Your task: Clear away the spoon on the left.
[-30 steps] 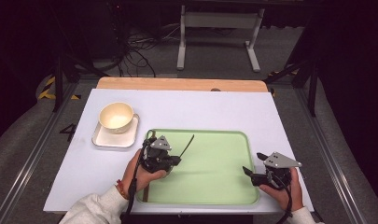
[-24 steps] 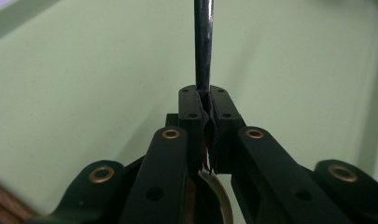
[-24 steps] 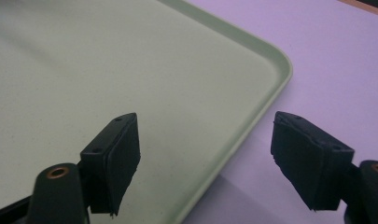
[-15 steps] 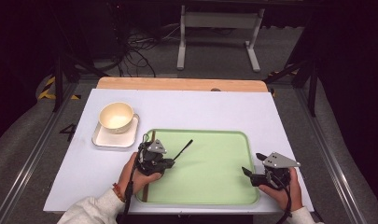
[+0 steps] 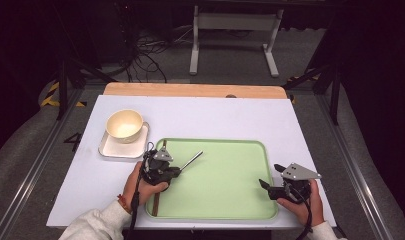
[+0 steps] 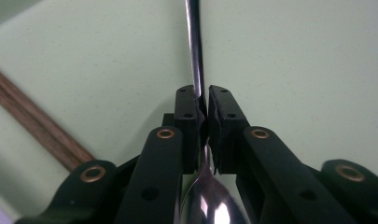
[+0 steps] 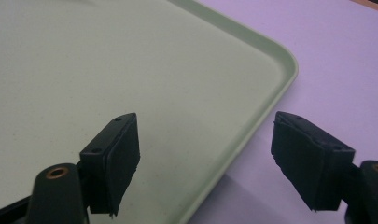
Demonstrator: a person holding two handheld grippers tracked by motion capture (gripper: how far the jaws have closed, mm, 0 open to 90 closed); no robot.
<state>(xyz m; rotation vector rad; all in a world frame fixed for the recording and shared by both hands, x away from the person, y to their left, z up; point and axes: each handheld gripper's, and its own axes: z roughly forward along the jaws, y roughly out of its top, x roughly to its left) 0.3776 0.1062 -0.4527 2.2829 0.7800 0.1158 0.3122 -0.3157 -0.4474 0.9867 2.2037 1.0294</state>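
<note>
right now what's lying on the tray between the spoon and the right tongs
Nothing: in the high view the green tray is bare between the spoon, held by the left tongs, and the open right tongs.

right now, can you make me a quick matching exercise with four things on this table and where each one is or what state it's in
Things:
1. spoon
2. bowl
3. right gripper
4. tray

States or places:
a. jaws apart, holding nothing
b. pale green, lying on the white table
c. clamped between the left gripper's pads
d. standing on a small white plate

Pairs: 1-c, 2-d, 3-a, 4-b
</note>
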